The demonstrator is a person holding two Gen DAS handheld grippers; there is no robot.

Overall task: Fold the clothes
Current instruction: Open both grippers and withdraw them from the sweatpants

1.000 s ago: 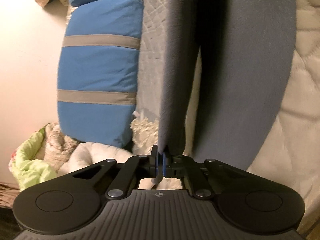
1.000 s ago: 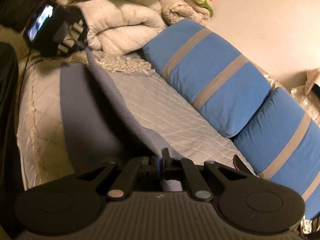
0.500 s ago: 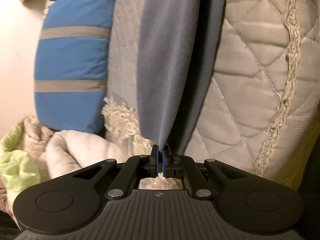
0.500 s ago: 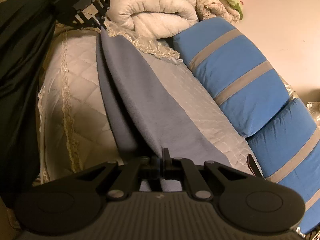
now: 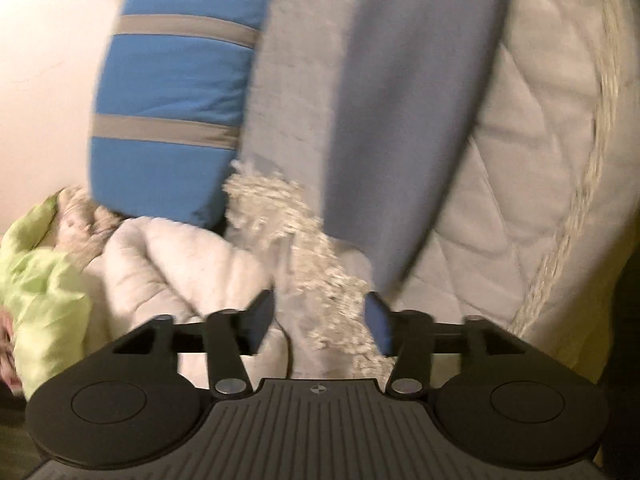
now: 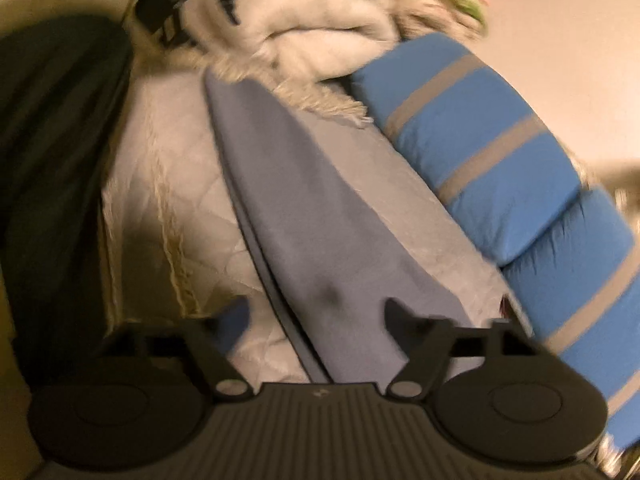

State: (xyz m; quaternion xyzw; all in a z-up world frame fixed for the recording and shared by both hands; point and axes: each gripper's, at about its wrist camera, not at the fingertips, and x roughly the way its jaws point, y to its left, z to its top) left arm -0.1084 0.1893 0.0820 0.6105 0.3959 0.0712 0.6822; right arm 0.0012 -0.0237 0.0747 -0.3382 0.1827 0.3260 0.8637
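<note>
Left wrist view shows your grey cloth [image 5: 404, 120] lying as a long folded strip on the quilted bedspread [image 5: 532, 184], its long axis running straight away from your left gripper [image 5: 320, 324]. The near end narrows toward the right-hand finger [image 5: 378, 324] and stops just beyond it. Your left jaws are opening, and nothing is pressed between them; only the frayed cream fringe [image 5: 304, 248] of the bedspread and a pale padded blanket [image 5: 176, 272] show in the gap.

From the right wrist view, the same cloth [image 6: 304, 216] points diagonally, from near your right gripper [image 6: 316, 316] up and leftward toward the left gripper [image 6: 180, 4] at the top edge, which appears only as a blurred black shape. The strip is widest by your right jaws and tapers to its far end. A darker lower layer peeks out along its left edge, so it lies doubled. Your right jaws are opening too; the cloth lies between the fingers, but they stand clear of it on both sides.

The fabric looks soft, matte and smooth, with one small dimple near the right gripper. The bedspread is cream with diamond stitching and a braided trim. Beside it lie two blue cushions [image 6: 492, 168] with grey stripes, plump and rounded, and a crumpled lime-green cloth [image 5: 36, 280].
</note>
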